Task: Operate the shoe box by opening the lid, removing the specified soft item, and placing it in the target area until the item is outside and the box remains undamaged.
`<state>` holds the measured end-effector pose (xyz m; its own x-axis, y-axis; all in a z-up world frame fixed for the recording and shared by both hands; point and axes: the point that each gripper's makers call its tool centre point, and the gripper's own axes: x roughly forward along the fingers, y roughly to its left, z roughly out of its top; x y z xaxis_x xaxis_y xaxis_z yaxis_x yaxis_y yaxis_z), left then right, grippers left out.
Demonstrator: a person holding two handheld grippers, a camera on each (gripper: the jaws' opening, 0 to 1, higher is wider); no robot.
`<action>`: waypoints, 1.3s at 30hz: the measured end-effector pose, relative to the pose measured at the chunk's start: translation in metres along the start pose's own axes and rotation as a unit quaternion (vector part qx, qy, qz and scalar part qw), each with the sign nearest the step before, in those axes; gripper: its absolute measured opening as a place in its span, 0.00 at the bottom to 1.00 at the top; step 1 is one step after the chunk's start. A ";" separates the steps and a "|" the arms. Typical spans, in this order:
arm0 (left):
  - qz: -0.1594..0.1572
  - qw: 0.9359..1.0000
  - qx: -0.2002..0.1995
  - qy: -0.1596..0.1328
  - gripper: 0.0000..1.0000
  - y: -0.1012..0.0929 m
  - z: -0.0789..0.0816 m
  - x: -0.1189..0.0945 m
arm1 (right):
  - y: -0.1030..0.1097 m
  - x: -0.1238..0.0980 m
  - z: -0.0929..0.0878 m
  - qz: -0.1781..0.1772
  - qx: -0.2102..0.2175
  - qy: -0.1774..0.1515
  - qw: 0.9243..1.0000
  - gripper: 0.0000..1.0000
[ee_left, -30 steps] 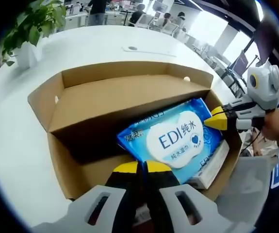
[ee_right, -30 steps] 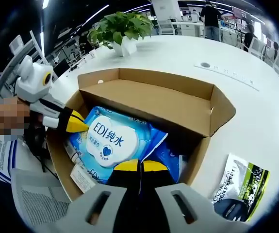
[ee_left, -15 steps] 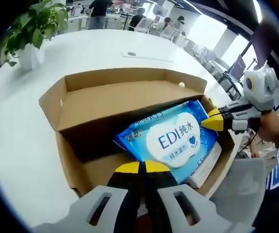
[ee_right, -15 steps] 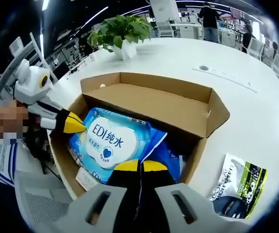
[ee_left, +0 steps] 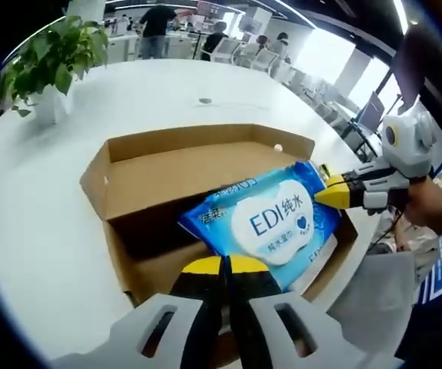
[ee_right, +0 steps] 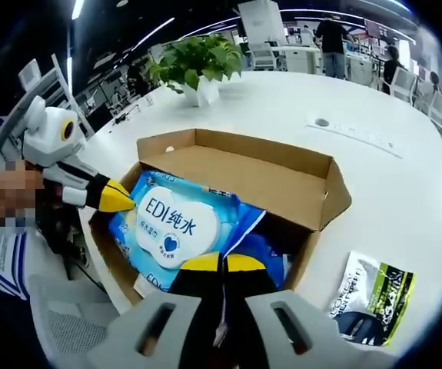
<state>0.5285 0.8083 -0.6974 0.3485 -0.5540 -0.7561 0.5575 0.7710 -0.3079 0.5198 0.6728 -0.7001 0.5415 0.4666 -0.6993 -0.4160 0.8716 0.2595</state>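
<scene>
wipes pack [ee_left: 270,219] has come up since a second ago, now half out of the shoe box [ee_left: 167,165]. your left hand-held gripper [ee_left: 222,267] and right hand-held gripper [ee_right: 222,264] each clamp a pack edge. lift level, clear the flap, land it on the bench [ee_right: 405,192].

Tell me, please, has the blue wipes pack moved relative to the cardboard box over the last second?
Yes. The wipes pack has risen out of the cardboard box, both grippers clamping it; it now overlaps the box's right rim.
</scene>
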 end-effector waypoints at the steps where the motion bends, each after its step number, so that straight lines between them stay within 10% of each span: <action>1: 0.000 1.000 0.003 -0.001 0.00 -0.001 0.001 -0.002 | 0.001 -0.002 0.001 0.000 -0.001 -0.002 1.000 0.00; 39: -0.029 0.997 0.063 -0.016 0.00 -0.061 0.031 -0.017 | -0.015 -0.074 0.013 -0.037 0.010 -0.055 0.998 0.00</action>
<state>0.5115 0.7611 -0.6478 0.3355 -0.6069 -0.7205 0.6670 0.6932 -0.2733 0.4949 0.6273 -0.6433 0.6472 0.4129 -0.6409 -0.3571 0.9069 0.2237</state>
